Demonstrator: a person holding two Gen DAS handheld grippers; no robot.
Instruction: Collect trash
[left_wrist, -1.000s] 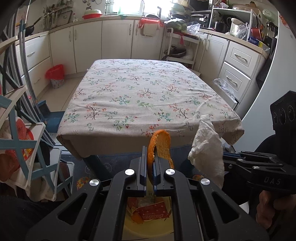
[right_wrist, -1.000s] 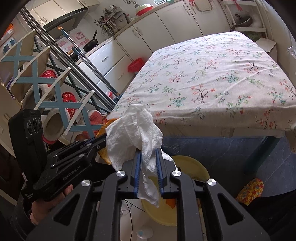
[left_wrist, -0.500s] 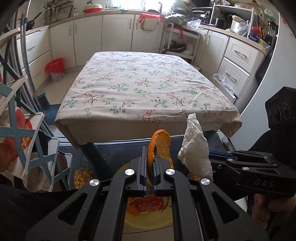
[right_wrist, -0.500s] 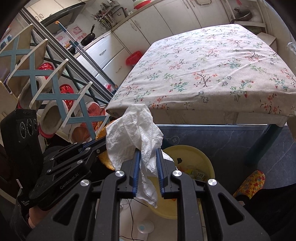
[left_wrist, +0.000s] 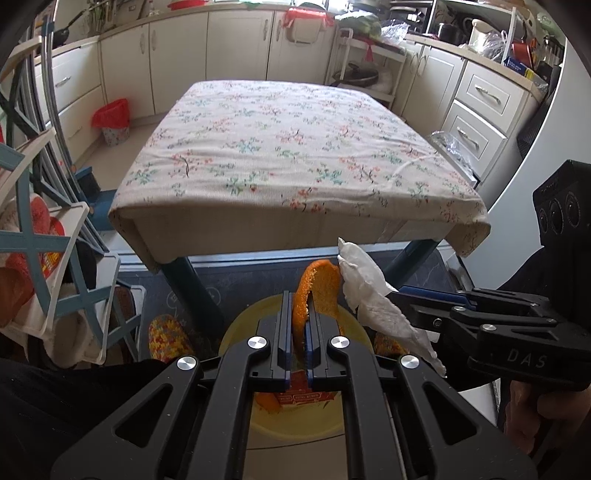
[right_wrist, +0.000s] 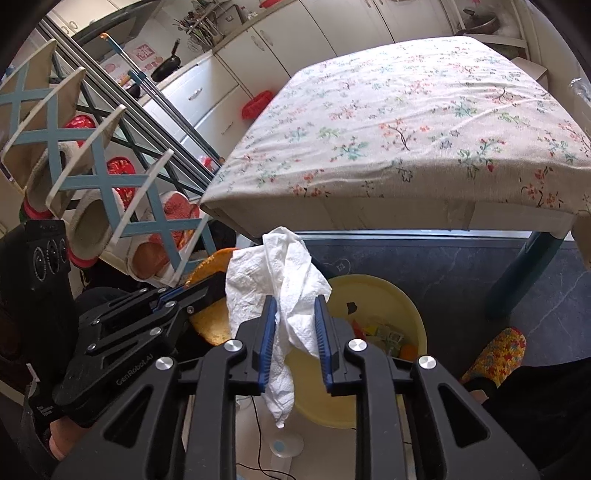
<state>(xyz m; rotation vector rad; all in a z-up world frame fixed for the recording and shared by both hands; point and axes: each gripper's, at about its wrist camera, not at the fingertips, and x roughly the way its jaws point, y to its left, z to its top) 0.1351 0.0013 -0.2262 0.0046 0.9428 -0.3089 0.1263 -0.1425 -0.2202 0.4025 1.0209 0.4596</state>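
My left gripper (left_wrist: 298, 295) is shut on a curled orange peel (left_wrist: 321, 284), held above a yellow bin (left_wrist: 240, 325) on the floor. The bin holds a red wrapper and other scraps. Just to the right, my right gripper (left_wrist: 402, 295) carries a crumpled white tissue (left_wrist: 373, 295). In the right wrist view the tissue (right_wrist: 280, 273) hangs loose between the blue pads of the right gripper (right_wrist: 295, 302), whose jaws are opening over the yellow bin (right_wrist: 399, 295). The left gripper (right_wrist: 218, 286) with the orange peel (right_wrist: 210, 266) shows at the left there.
A table with a floral cloth (left_wrist: 280, 147) stands just beyond the bin, its blue leg (left_wrist: 195, 291) close by. A rack of slippers (right_wrist: 92, 177) is on the left. A knitted slipper (right_wrist: 495, 350) lies right of the bin. A red-lined bin (left_wrist: 112, 118) sits by the far cabinets.
Both views have tipped downward, bringing the yellow bin more fully under the grippers. The right jaws have parted, and the tissue now sits loose between them. The left grip on the peel is unchanged.
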